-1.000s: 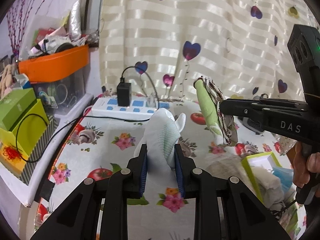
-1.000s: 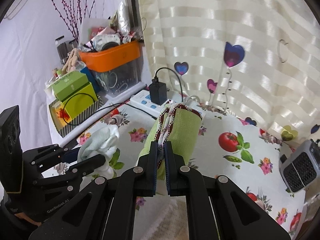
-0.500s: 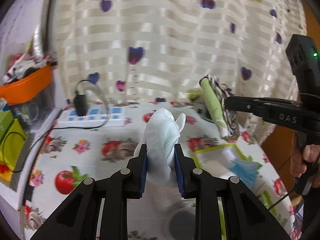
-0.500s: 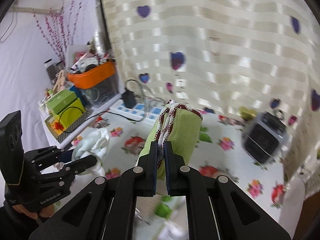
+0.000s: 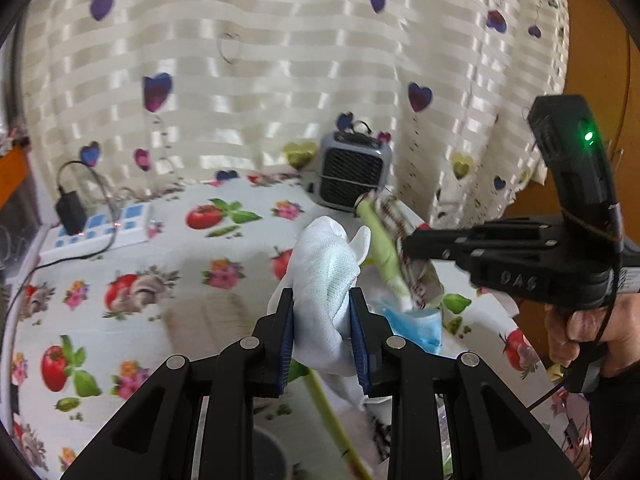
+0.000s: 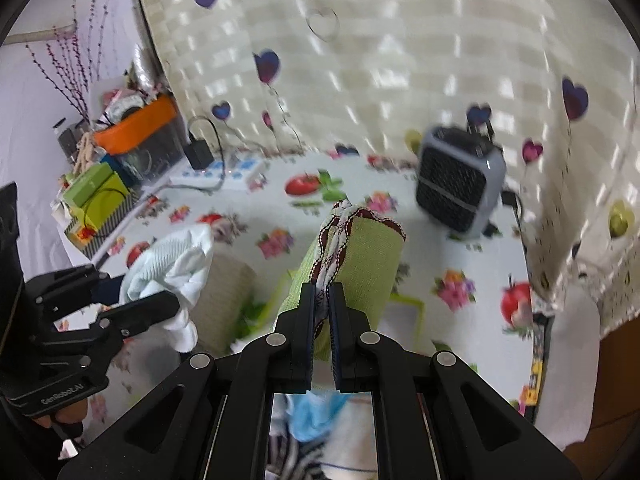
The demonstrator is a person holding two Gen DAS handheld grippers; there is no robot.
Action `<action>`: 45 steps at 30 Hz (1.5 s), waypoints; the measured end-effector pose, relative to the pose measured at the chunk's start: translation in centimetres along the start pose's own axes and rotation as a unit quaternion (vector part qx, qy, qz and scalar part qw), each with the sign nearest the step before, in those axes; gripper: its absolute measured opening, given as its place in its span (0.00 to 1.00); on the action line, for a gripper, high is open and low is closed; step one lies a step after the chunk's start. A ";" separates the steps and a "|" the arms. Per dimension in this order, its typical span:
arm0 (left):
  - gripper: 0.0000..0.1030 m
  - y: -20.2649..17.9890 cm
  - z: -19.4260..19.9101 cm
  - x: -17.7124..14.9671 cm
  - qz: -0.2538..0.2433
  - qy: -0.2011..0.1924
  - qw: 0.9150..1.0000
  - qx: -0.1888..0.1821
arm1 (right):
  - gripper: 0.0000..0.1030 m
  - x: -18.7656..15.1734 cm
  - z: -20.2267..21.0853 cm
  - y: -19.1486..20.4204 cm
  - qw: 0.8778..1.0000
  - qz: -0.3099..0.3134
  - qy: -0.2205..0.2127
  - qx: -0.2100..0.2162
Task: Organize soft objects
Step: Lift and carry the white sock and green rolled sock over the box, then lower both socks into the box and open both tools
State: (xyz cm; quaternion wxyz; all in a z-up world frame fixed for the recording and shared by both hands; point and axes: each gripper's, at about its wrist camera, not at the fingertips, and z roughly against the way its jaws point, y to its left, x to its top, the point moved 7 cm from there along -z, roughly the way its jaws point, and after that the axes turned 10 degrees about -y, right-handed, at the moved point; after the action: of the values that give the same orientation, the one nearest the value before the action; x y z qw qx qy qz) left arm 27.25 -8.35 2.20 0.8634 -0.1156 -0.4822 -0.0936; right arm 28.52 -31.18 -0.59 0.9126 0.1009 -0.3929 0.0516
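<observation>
Mid-carry: left gripper (image 5: 322, 316) clamped on white glove (image 5: 326, 276), right gripper (image 6: 320, 312) pinching green cloth (image 6: 360, 256) at frame centre; both unplaced.

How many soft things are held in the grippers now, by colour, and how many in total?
White: 1, the white cloth clamped in the left gripper.
Green: 1, the green cloth with a patterned edge clamped in the right gripper.
Total: 2 held.
</observation>
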 end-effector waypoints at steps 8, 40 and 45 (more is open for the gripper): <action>0.24 -2.0 -3.2 -0.6 -0.003 0.027 0.999 -0.021 | 0.07 -3.9 -3.1 -3.0 0.997 -0.028 0.068 0.007; 0.41 -5.2 -4.9 -2.3 -0.002 0.064 0.994 -0.089 | 0.29 -5.4 3.2 -4.6 0.991 -0.125 -0.036 0.042; 0.41 -6.8 -3.1 -3.2 -0.029 0.064 0.991 -0.111 | 0.29 -6.0 4.1 -4.4 0.989 -0.132 -0.042 0.044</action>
State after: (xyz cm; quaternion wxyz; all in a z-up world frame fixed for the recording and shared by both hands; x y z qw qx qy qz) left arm 26.29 -15.56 -1.36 0.8714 -0.1898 -0.4156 -0.1789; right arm 22.27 -36.44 -2.82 0.8887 0.1939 -0.4116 -0.0560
